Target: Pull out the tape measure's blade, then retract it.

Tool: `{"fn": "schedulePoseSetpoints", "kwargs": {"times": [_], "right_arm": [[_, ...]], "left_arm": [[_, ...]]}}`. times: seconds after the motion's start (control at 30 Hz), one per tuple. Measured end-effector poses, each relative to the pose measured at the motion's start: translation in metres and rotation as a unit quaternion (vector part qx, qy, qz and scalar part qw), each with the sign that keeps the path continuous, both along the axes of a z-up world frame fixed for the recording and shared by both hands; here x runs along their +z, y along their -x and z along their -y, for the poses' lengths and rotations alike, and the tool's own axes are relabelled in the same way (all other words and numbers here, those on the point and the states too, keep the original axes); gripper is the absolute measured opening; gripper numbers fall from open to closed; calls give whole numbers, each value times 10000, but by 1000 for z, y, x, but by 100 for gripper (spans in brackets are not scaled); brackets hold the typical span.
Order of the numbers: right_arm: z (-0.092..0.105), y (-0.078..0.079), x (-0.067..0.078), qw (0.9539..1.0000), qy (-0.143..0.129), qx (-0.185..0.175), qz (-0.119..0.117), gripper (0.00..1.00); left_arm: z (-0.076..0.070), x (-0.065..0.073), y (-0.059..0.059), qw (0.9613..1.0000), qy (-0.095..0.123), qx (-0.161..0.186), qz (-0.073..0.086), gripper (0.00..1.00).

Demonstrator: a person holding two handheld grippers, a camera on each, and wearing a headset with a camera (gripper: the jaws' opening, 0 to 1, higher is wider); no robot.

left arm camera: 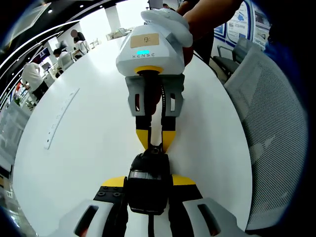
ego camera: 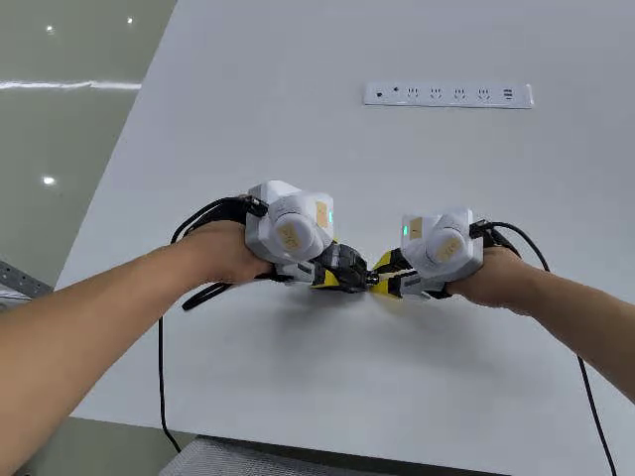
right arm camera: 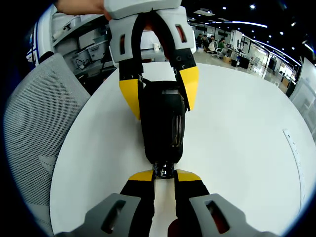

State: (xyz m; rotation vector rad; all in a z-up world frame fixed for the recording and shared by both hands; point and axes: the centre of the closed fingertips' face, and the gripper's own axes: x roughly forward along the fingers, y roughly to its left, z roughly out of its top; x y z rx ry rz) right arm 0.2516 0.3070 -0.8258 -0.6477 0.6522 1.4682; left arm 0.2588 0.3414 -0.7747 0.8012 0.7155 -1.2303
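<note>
The left gripper [left arm camera: 148,181] clamps the black tape measure [right arm camera: 163,123] by its case between its 2 jaws, over the white table [ego camera: 397,159]; the right gripper [right arm camera: 164,176], facing it, pinches narrow on the end hook [left arm camera: 155,147], close against the case.

In the head view the tape measure [ego camera: 349,266] is mostly hidden between the left hand-held gripper [ego camera: 333,274] and the right hand-held gripper [ego camera: 389,284], the spot where their jaws meet is too small to make out, and a black cable [ego camera: 592,407] runs off the bottom edge.
</note>
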Motion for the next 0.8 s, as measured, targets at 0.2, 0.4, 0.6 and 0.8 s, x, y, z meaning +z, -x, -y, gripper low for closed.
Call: {"fn": "schedulePoseSetpoints", "kwargs": {"times": [0.2,0.4,0.6,0.8], "right_arm": [[6,0,0,10000,33,17,-18,11],[11,1,0,10000,48,18,-30,11],[17,2,1,10000,65,18,-45,11],[25,2,1,9999,89,24,-61,10]], "left_arm": [[0,0,0,10000,-17,-4,-2,27],[0,0,1,10000,-43,-7,-14,27],[1,0,1,10000,-61,-16,-11,27],[1,0,2,10000,-74,-27,-17,27]]}}
